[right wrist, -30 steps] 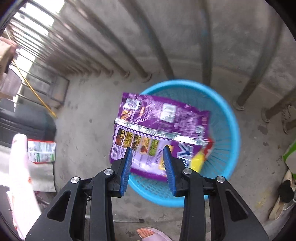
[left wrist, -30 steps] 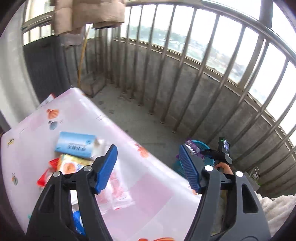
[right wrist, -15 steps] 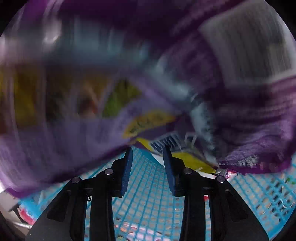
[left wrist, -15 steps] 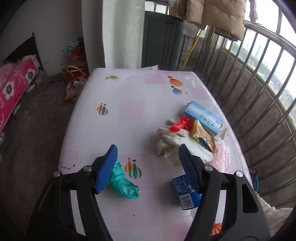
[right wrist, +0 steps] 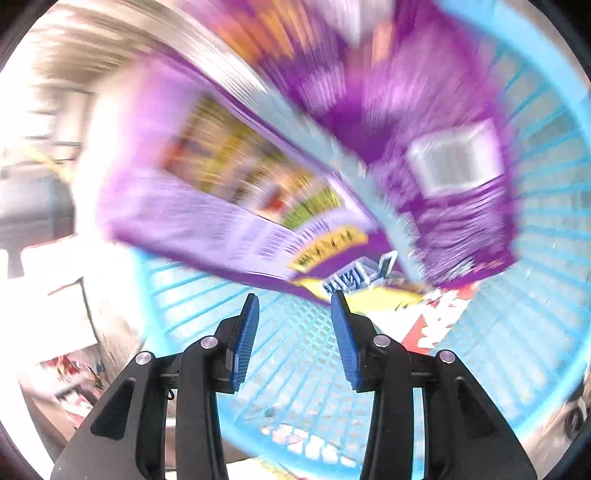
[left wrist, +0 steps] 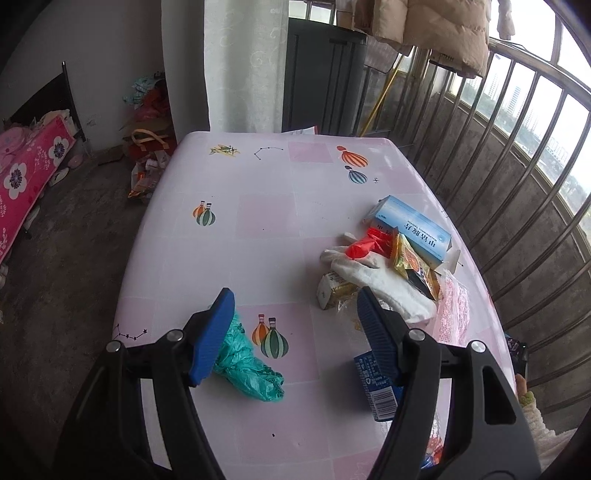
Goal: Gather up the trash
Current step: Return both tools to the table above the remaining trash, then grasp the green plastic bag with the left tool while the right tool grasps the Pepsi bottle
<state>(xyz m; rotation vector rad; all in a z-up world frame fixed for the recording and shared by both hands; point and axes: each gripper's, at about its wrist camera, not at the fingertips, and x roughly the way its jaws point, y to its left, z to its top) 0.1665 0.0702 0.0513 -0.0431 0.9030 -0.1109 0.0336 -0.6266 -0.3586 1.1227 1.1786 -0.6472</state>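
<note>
Left gripper (left wrist: 295, 317), fingers spread and empty, above one pink table (left wrist: 258, 229). Right gripper (right wrist: 293, 321), parted and empty, over one blue basket (right wrist: 546, 229) containing one purple bag (right wrist: 424, 110).

A home balcony; metal railing (left wrist: 517, 155) with city beyond at right; a padded jacket (left wrist: 432, 29) hung at top; a balloon-print worktop (left wrist: 229, 236) at centre; a flowered bed (left wrist: 26, 177) at far left.

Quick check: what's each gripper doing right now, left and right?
Left gripper: open, empty, above the table.
Right gripper: open, empty, over the blue basket.
</note>
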